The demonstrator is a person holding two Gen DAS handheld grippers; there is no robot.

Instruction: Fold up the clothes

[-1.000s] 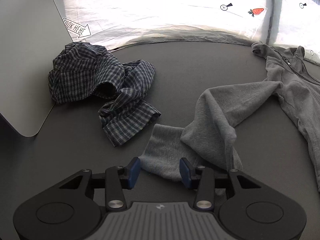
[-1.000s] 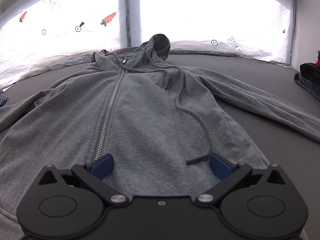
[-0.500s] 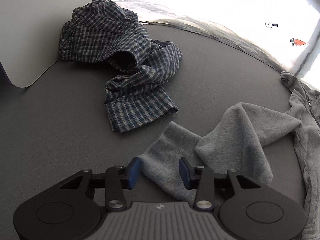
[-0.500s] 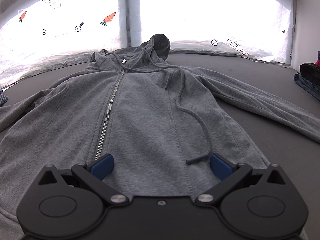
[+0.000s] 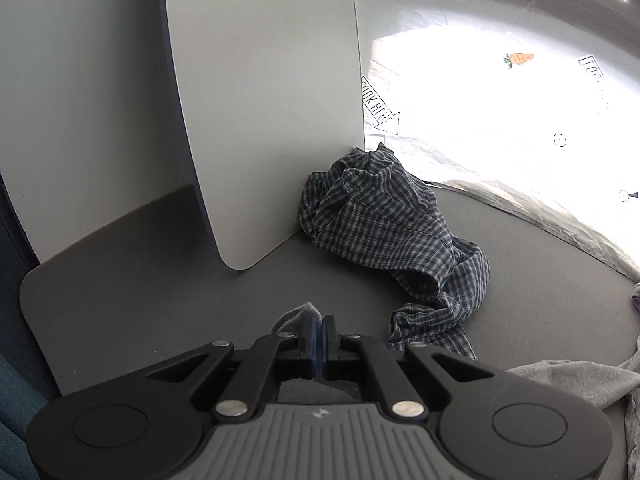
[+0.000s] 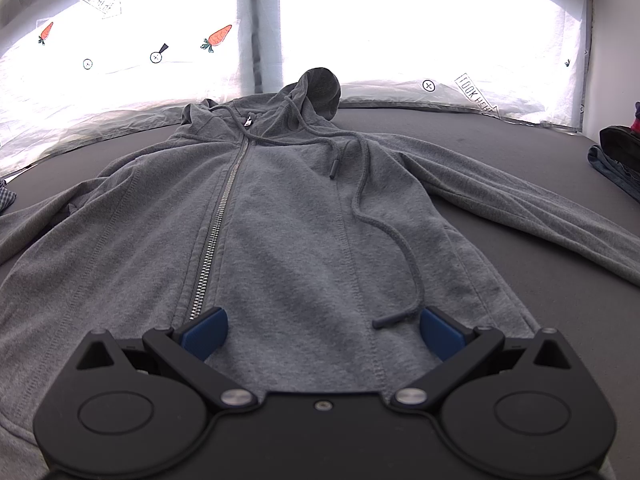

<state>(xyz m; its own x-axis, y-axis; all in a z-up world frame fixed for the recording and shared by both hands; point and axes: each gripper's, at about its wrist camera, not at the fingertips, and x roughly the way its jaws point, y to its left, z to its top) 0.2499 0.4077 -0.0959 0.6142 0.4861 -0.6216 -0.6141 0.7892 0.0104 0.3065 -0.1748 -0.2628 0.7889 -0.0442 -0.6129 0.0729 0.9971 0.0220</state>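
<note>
Dark grey desk [image 6: 500, 148] under bright windows [image 6: 440, 20]; left gripper [image 5: 319, 330] pinches the hoodie [image 6: 280, 220] sleeve [image 5: 298, 316], right gripper [image 6: 322, 330] gapes empty.

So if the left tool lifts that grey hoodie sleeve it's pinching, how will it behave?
Likely floppy: the sleeve bunches limply at the shut left tool. It will probably drape and drag the grey hoodie, which lies flat and wide. The loose drawstring may slide or swing.
</note>
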